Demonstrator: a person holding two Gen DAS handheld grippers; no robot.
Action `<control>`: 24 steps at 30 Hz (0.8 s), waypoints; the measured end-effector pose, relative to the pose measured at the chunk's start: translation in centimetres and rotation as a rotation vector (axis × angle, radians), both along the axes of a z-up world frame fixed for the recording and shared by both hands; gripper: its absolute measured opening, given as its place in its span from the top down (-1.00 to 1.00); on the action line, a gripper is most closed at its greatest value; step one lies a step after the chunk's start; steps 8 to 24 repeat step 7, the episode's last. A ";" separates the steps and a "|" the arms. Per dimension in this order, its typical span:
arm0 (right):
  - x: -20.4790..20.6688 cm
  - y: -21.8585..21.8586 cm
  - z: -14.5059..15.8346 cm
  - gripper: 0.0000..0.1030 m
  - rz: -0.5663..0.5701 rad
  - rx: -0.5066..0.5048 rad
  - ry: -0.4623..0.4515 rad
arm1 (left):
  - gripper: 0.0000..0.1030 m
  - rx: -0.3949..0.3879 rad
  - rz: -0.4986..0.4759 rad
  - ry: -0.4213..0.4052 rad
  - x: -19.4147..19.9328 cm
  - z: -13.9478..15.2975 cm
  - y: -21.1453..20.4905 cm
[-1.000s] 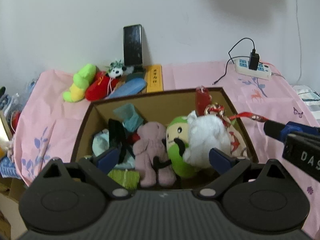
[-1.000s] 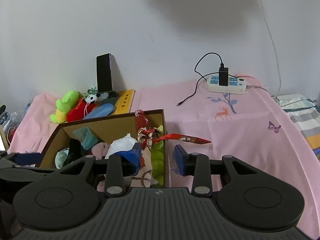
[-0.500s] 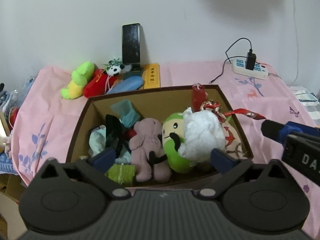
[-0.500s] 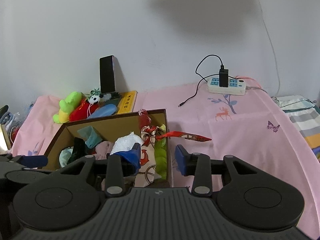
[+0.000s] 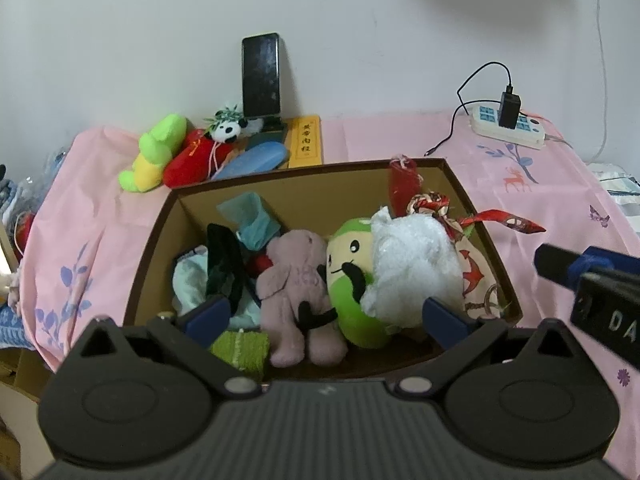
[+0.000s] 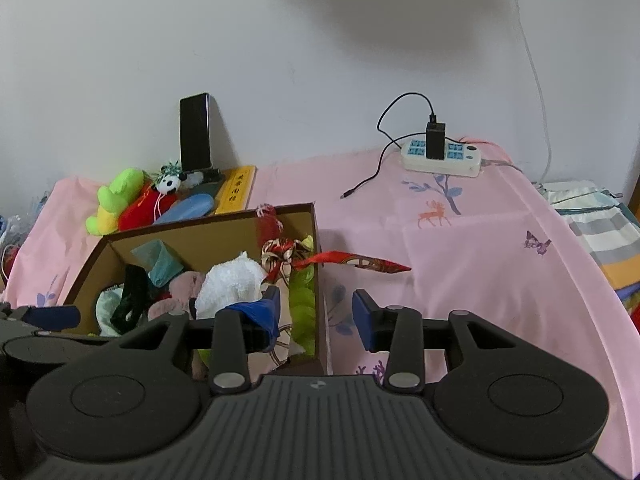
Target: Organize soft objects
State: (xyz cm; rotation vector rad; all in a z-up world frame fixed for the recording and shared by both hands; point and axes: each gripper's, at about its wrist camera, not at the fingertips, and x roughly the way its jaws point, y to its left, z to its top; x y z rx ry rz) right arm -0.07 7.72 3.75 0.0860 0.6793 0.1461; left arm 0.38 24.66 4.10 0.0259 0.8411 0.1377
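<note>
A brown cardboard box [image 5: 308, 170] [image 6: 208, 220] on the pink bedsheet holds soft things: a pink plush [image 5: 298, 280], a green round plush [image 5: 348, 268], a white fluffy toy [image 5: 408, 256] [image 6: 232, 280], a red patterned scarf [image 5: 500, 220] [image 6: 352, 260] hanging over the right wall, teal cloth [image 5: 250, 216]. My left gripper [image 5: 326, 316] is open and empty above the box's near edge. My right gripper [image 6: 316, 312] is open and empty over the box's right wall; it shows at the right of the left wrist view [image 5: 580, 268].
Behind the box lie a green-yellow plush [image 5: 154, 152], a red plush [image 5: 192, 158], a small panda [image 5: 226, 130], a blue case [image 5: 252, 160] and a yellow box [image 5: 306, 142]. A phone [image 5: 260, 76] leans on the wall. A power strip [image 6: 440, 156] with a charger lies far right.
Both grippers have drawn back and up a little from the box, so more of it shows. Both stay open and empty. The toys have not moved.
</note>
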 end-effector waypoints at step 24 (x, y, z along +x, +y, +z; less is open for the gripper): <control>0.2 -0.7 0.0 0.54 -0.018 0.018 -0.017 | -0.97 -0.014 -0.029 -0.046 0.1 0.0 -0.5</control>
